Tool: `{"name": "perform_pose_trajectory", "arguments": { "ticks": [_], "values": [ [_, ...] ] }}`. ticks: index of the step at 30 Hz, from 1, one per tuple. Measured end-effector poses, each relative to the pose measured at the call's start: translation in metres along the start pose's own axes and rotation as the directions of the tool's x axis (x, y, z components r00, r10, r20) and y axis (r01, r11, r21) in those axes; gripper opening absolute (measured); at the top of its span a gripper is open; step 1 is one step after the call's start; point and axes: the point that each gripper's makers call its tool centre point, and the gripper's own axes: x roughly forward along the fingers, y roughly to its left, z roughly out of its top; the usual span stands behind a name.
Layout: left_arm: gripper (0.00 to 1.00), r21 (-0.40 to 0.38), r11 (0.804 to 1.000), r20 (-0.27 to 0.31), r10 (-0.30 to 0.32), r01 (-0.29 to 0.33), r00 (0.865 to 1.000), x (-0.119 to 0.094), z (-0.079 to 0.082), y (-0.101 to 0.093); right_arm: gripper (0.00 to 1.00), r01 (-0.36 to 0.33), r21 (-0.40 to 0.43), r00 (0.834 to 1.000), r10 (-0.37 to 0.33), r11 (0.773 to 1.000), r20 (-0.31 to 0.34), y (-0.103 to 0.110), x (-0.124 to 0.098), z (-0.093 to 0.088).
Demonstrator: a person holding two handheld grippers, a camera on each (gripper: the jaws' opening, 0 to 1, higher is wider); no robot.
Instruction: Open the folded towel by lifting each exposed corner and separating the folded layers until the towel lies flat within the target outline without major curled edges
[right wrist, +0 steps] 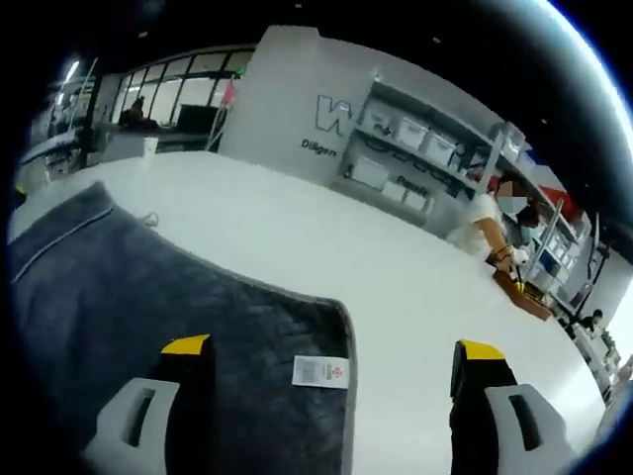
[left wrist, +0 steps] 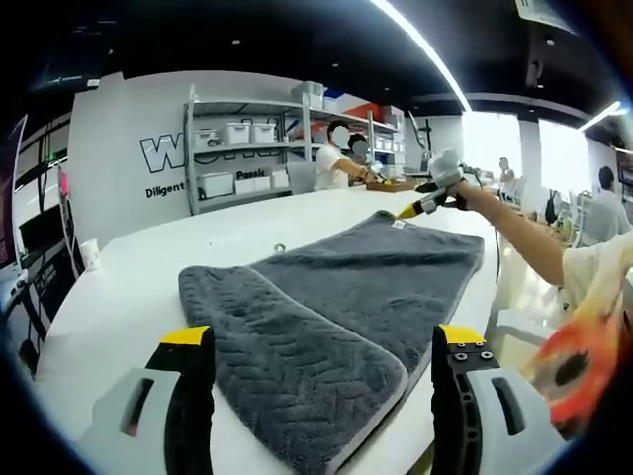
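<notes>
wall [left wrist: 119, 139]: "Diligent", big "W" partly hidden

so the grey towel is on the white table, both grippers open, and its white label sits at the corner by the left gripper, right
Not quite. The white label sits at the towel corner by the right gripper, not the left gripper, as the right gripper view shows. The rest holds: the grey towel is on the white table, both grippers open.

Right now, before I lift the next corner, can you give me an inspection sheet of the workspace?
Surface: white table, bare around the towel.
Job's things: grey towel spread across the table, one layer still folded over at the near end; white label at a far corner.
Clutter: small ring-like item beyond the towel.
Grippers: left hand-held gripper open above the near end; right hand-held gripper open over the label corner.
Cables: nothing seen.
Surroundings: shelves with white bins; people at the table's far end.
</notes>
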Motion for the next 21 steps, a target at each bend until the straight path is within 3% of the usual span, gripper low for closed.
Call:
{"name": "perform_pose_trajectory", "arguments": {
  "ticks": [3,10,21],
  "values": [
    [0.89,0.018,1.0,-0.01,0.019,-0.019,1.0,0.0,-0.005,-0.001,0.99,-0.062,0.073,0.997,0.058,0.995,0.052,0.017,-0.016,0.004],
    [0.88,0.032,0.999,-0.019,-0.007,0.008,1.0,0.006,-0.012,-0.014,0.99,-0.144,0.036,0.99,0.143,0.989,0.021,0.061,-0.049,-0.011],
    [0.87,-0.019,0.999,-0.041,0.033,-0.033,0.999,0.001,-0.032,0.002,0.99,-0.239,0.002,0.97,0.238,0.971,0.056,0.102,-0.087,-0.016]
  ]
}}
